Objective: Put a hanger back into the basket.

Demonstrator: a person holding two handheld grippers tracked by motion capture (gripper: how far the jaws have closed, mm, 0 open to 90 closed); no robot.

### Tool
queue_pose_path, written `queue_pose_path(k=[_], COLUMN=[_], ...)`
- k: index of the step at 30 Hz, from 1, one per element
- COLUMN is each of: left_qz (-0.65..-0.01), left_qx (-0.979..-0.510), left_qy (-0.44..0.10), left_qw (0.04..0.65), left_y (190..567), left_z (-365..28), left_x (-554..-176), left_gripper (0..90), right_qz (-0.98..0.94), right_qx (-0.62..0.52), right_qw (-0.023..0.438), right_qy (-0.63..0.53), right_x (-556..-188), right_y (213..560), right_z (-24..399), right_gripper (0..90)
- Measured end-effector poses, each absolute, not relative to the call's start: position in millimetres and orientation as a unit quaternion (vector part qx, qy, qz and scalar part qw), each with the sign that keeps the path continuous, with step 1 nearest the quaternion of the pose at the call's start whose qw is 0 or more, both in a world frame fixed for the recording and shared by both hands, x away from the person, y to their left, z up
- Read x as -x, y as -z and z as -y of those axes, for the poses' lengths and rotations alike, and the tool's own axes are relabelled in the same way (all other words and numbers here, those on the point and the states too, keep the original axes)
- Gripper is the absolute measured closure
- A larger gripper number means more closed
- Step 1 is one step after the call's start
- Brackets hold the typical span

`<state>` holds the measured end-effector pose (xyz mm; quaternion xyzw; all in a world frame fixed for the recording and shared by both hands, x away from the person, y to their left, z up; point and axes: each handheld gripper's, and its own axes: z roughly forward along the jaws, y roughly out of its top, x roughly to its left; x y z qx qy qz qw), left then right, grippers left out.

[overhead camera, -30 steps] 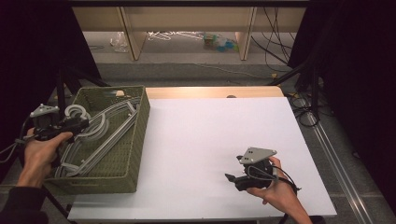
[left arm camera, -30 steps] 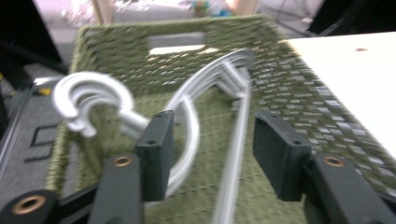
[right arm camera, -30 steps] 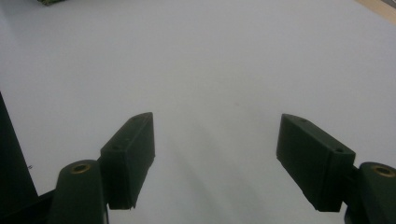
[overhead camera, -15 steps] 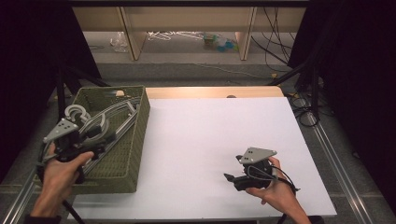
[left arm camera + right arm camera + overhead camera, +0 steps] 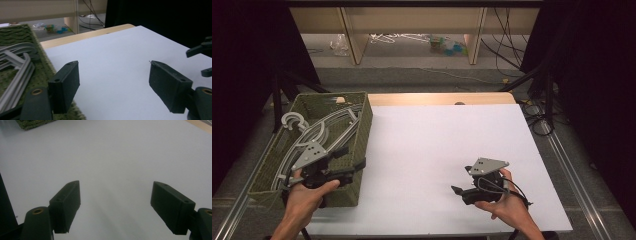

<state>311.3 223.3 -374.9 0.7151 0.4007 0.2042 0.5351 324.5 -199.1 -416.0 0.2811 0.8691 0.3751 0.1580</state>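
The white tabletop [image 5: 437, 150] is bare; the grey hangers [image 5: 319, 137] lie stacked in the green basket [image 5: 362, 117] at its left edge. My left gripper [image 5: 354, 167] hovers over the basket's near right wall, its fingers having just been spreading, nothing between. The tangled hooks could snag and lift together. My right gripper [image 5: 458, 191] rests low, fingers spread, empty.

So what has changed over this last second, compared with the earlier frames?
The left gripper has swung from the basket's outer left side toward its near right corner, next to the white table. Its jaws have just been opening, with nothing between them. The grey hangers lie in the basket as before. The right gripper has stayed put near the table's front edge, open and holding nothing.
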Motion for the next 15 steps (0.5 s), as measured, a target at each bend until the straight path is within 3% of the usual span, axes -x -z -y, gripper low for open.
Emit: queue_pose_path(k=[15], left_qz=[-0.353], left_qx=[-0.734], left_qy=[-0.177], left_qw=[0.552], left_y=[395], left_z=[-175], left_x=[-288], left_gripper=[20.2], right_qz=[-0.864], right_qx=[-0.286], right_qw=[0.153], right_qy=[-0.385], right_x=[-320], right_y=[419], right_z=[199], right_gripper=[21.0])
